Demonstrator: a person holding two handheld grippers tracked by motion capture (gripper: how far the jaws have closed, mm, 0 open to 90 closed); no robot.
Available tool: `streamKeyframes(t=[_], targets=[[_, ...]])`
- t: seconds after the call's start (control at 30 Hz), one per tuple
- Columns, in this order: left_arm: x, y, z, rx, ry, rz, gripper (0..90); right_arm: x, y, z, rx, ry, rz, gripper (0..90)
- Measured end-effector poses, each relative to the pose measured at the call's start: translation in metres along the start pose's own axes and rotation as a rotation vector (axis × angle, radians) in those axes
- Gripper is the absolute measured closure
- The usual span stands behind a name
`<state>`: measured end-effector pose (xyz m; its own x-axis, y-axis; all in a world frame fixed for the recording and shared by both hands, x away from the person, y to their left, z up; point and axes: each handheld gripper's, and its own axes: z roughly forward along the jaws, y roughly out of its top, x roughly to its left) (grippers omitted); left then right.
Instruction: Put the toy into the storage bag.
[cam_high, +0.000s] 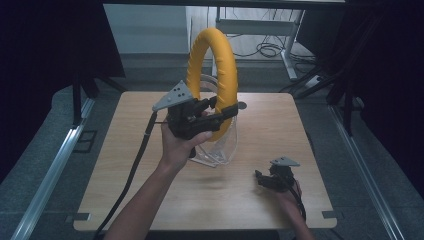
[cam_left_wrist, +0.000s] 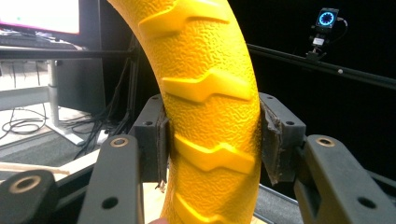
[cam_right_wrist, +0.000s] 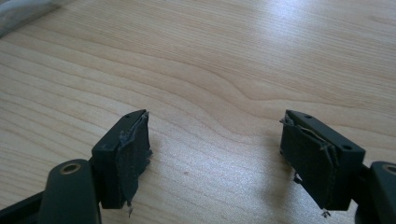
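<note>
One yellow ring (cam_high: 212, 75) upright above table (cam_high: 150, 190), over one clear stand (cam_high: 225, 150). Left gripper (cam_high: 227, 111) jaws clamped on ring's lower right side. Right gripper (cam_high: 260, 178) low near table's right edge, jaws wide apart, holding nothing.

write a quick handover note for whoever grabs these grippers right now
Left gripper: shut on the yellow ring, pads pressing both sides; ring held upright, by the clear stand.
Right gripper: open, empty, low over the wooden table at its near right.
Done: ring gripped.
Left: cannot tell whether the ring touches the stand; probably seat it there or carry it off, then release.
</note>
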<state>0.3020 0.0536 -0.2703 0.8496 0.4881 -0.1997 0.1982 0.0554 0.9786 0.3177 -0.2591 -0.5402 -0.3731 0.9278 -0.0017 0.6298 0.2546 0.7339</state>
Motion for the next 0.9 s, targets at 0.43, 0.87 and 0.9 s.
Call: streamKeyframes(t=[0.43, 0.87, 0.9], targets=[[0.005, -0.012, 0.017, 0.017, -0.034, -0.015, 50.6, 0.000, 0.000, 0.000, -0.002, -0.003, -0.002, 24.2], [0.025, -0.033, 0.025, 0.044, -0.010, -0.070, 50.5, 0.000, 0.000, 0.000, 0.000, -0.003, -0.004, 24.3], [0.025, -0.033, 0.025, 0.044, -0.010, -0.070, 50.5, 0.000, 0.000, 0.000, -0.001, -0.004, -0.003, 24.3]])
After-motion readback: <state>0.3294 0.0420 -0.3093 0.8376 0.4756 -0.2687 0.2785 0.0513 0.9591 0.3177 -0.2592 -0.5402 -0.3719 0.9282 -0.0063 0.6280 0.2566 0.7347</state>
